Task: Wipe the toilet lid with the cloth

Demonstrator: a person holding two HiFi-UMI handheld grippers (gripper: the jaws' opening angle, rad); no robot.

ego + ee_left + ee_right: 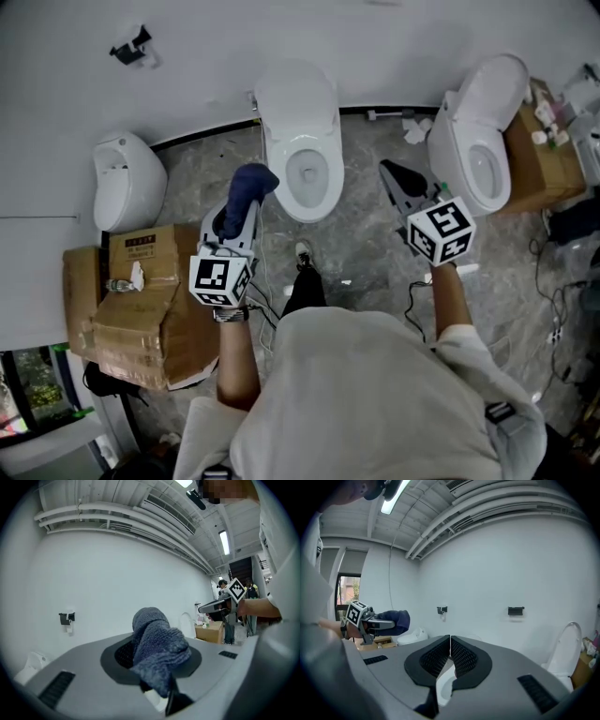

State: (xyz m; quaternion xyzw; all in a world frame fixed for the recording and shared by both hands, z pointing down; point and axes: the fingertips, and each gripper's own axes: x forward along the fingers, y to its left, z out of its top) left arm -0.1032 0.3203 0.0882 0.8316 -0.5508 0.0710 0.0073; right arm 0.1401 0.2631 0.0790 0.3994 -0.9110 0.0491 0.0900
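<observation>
A dark blue knitted cloth (249, 186) is bunched up in my left gripper (242, 208), which is shut on it in front of the middle toilet (277, 157). That toilet's white lid (296, 98) stands raised against the wall, and the bowl is open. In the left gripper view the cloth (157, 646) bulges out over the jaws and hides the fingertips. My right gripper (388, 171) hangs to the right of the bowl, shut and empty. Its ribbed pads (459, 656) meet with nothing between them.
A second toilet (442, 148) with its lid up stands at the right beside a cardboard box (536, 167). A urinal (127, 183) hangs at the left above stacked cardboard boxes (141, 300). Cables lie on the marble floor (375, 253). The person's shoe (303, 255) shows below the bowl.
</observation>
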